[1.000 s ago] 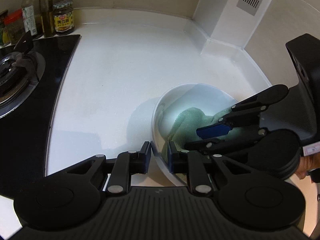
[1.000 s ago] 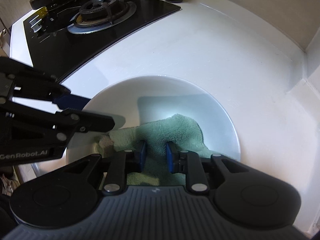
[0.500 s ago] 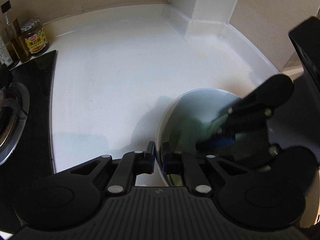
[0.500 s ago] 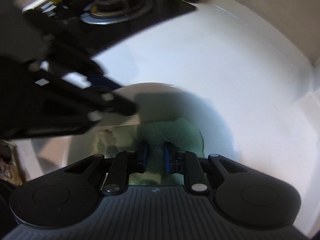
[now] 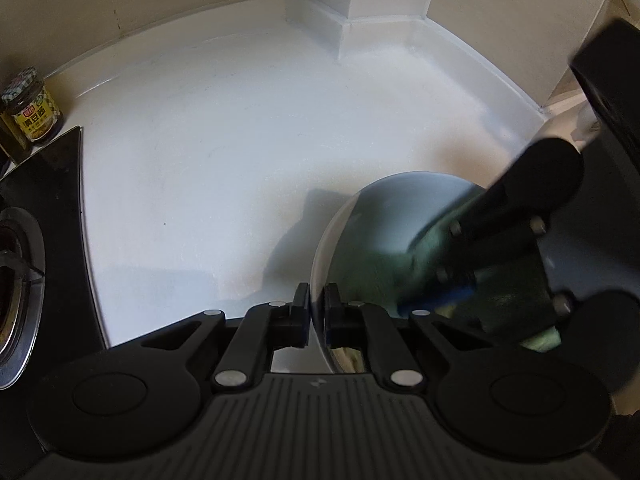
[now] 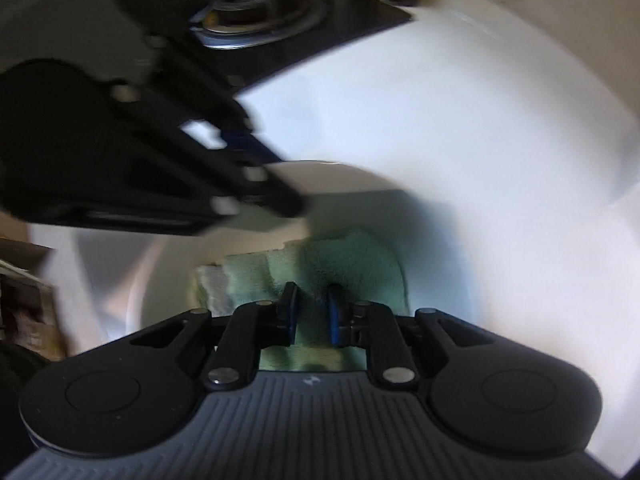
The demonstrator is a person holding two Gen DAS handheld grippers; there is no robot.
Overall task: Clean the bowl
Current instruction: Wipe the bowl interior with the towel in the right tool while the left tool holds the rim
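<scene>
Left wrist view: left tool (image 5: 316, 312) pinching bowl (image 5: 400, 208) rim, steadying it on table (image 5: 240, 140). Right tool (image 6: 312, 316) gripping green cloth (image 6: 360, 264), wiping bowl interior just ahead. Cleaning midway; residue unclear through blur.

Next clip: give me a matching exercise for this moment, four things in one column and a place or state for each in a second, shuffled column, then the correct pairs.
Things
1. left gripper
2. right gripper
3. jar with yellow label
4. gas burner

Places or states
A. stands at the back wall beside the stove's corner
B. clamped on the white bowl's rim
C. set in the black glass stove top
D. pinching the green cloth inside the bowl

Pairs: 1-B, 2-D, 3-A, 4-C
</scene>
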